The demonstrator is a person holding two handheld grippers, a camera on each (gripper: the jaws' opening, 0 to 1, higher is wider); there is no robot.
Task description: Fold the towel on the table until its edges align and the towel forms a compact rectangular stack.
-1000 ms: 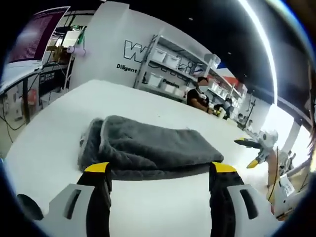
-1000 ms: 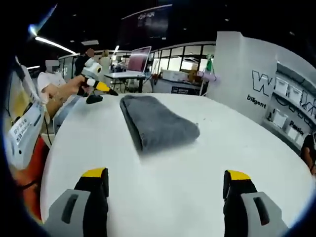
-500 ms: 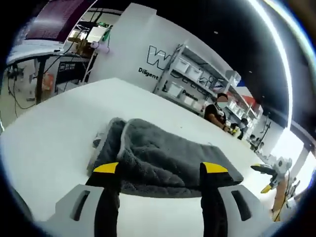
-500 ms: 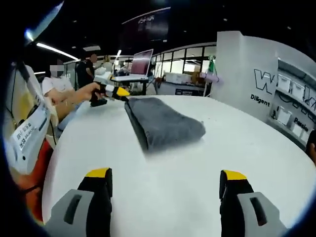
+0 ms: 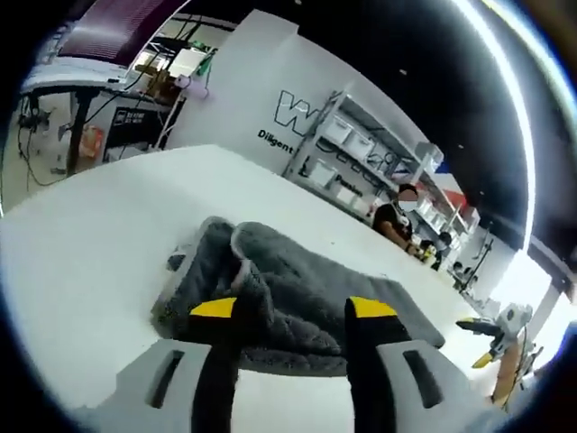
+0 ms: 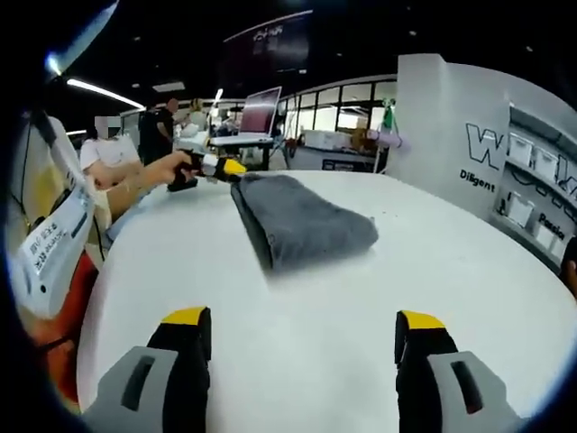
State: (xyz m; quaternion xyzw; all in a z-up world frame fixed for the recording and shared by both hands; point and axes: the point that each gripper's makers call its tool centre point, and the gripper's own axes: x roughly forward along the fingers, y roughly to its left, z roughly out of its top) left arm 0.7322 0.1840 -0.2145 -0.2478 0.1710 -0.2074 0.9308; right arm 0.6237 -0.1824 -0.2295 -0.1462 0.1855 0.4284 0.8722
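Observation:
A grey plush towel (image 5: 297,293) lies folded in a long thick stack on the white round table (image 5: 99,234). My left gripper (image 5: 291,311) is open, with its yellow-tipped jaws standing narrow on either side of a bulge at the towel's near edge. In the right gripper view the same towel (image 6: 302,221) lies mid-table, and the left gripper (image 6: 212,166), held in a hand, sits at its far end. My right gripper (image 6: 303,317) hangs open over bare table, well short of the towel, with nothing between its fingers. It also appears as the right gripper (image 5: 491,338) at the right of the left gripper view.
A person in a white shirt (image 6: 99,158) stands at the table's left edge. Shelves with bins (image 5: 361,153) and a lettered white wall (image 6: 451,117) stand behind. A laptop on a desk (image 6: 254,113) is at the back, and seated people (image 5: 397,216) are beyond the table.
The left gripper has come in onto the towel's near edge and its jaws have narrowed around it. The right gripper has barely shifted; its jaws are slightly closer together.

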